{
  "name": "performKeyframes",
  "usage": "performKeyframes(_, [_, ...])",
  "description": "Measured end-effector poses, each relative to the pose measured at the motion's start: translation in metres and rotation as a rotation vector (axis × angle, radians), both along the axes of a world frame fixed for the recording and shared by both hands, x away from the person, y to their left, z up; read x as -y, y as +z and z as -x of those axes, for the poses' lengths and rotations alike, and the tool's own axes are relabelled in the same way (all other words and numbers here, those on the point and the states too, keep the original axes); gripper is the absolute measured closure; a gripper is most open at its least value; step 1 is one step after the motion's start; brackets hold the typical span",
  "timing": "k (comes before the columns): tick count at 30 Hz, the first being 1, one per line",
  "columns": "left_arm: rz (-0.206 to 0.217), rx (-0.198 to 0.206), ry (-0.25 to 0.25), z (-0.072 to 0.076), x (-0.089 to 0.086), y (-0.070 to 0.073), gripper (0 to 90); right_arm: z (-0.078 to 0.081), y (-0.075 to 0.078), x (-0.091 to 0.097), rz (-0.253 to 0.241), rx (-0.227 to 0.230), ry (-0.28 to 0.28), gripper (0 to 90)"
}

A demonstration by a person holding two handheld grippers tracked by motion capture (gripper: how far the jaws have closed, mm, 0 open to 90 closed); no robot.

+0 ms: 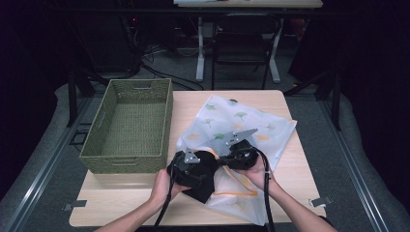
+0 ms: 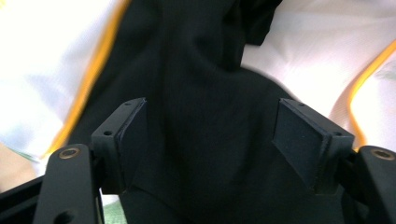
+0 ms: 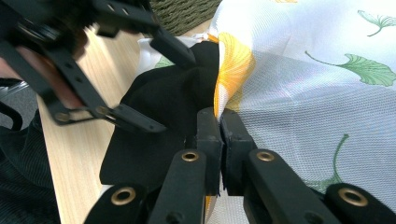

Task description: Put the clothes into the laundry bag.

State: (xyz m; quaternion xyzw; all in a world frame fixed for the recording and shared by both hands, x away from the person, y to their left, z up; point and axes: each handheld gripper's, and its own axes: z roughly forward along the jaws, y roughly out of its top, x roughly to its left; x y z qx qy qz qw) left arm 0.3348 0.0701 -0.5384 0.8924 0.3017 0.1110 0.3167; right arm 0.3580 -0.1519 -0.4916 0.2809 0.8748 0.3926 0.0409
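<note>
Insertion step is underway: right gripper point(image 3: 219, 122) is pinching the orange-trimmed mouth of the mesh bag point(image 1: 251, 125) on the table, while left gripper point(image 2: 210, 135), jaws parted, is straddling the black garment point(image 2: 205, 154) at the opening. Next move: regripping and pushing the garment deeper

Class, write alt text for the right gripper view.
The right gripper, jaws shut, pinches the orange-trimmed edge of a white leaf-print bag holding a black cloth. The left gripper, jaws open, straddles the cloth over a wooden table.
</note>
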Motion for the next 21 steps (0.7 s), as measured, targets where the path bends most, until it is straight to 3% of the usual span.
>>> performKeyframes(3, [-0.018,-0.011,-0.005,-0.005,0.002,-0.009,38.7,0.000,-0.001,0.000,0.004,-0.005,0.002,88.2])
performKeyframes(5, [-0.003,-0.025,0.006,-0.008,0.003,-0.016,53.3,0.000,-0.001,0.000,0.006,-0.011,0.001,88.2])
performKeyframes(7, [-0.003,-0.032,0.007,-0.011,0.003,-0.022,58.1,0.000,-0.003,0.000,0.006,-0.012,0.003,88.2])
performKeyframes(9, [-0.006,-0.025,0.003,-0.013,0.003,-0.025,75.7,0.000,-0.004,-0.001,0.009,-0.009,0.016,88.2])
performKeyframes(12, [0.025,-0.024,0.024,-0.016,0.000,-0.023,81.4,0.001,-0.003,-0.002,0.007,-0.010,0.015,88.2])
performKeyframes(15, [0.054,0.001,0.050,-0.020,0.001,-0.017,82.3,0.001,-0.001,-0.003,-0.007,-0.007,0.015,88.2])
performKeyframes(17, [0.087,0.017,0.066,-0.024,0.003,-0.013,82.4,0.000,0.001,-0.002,-0.017,-0.004,0.011,88.3])
performKeyframes(18, [0.125,0.026,0.078,-0.027,0.006,-0.008,82.4,0.000,0.003,-0.002,-0.032,-0.004,0.009,88.3])
performKeyframes(21, [0.157,0.041,0.085,-0.030,0.009,-0.004,82.6,0.001,0.005,-0.001,-0.041,0.000,0.007,88.3])
